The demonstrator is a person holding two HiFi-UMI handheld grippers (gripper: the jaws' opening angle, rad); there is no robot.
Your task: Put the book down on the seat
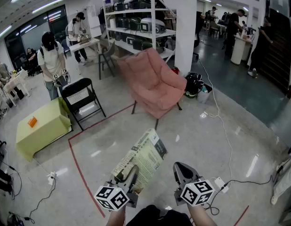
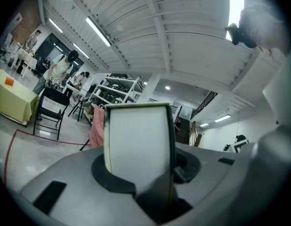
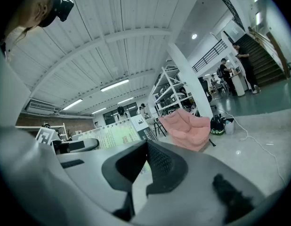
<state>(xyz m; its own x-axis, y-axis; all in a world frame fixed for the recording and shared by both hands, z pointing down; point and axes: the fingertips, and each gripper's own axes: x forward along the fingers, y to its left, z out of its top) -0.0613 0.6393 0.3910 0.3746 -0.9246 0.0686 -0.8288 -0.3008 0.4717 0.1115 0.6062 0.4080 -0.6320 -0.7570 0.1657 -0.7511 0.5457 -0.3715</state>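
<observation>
1. In the head view, your left gripper [image 1: 130, 178] holds the pale green paper book with dark print [image 1: 141, 158] by its near end. The book pokes forward and slants up, out over the floor, well apart from the soft pink armchair [image 1: 155, 81].
2. Only the left gripper view shows the grip up close: the book's white page edge stands between the two jaws, and both press on it.
3. Only the right gripper view shows your right gripper [image 3: 145, 147] from behind. Its jaw tips meet with nothing between them. The book shows off to the left there, and the armchair is ahead.
4. The head view adds that the right gripper is just beside the book, not touching it.
5. The shiny grey floor [image 1: 192, 135] has a red tape line [image 1: 76, 157]. A black folding chair [image 1: 82, 98] stands near a low table under a yellow-green cloth [image 1: 44, 126], with a small orange thing [image 1: 32, 122] on top.
6. Behind them are white metal shelves [image 1: 136, 22] and a white pillar [image 1: 185, 27]. A person in a pale top [image 1: 51, 62] stands by the chair.
</observation>
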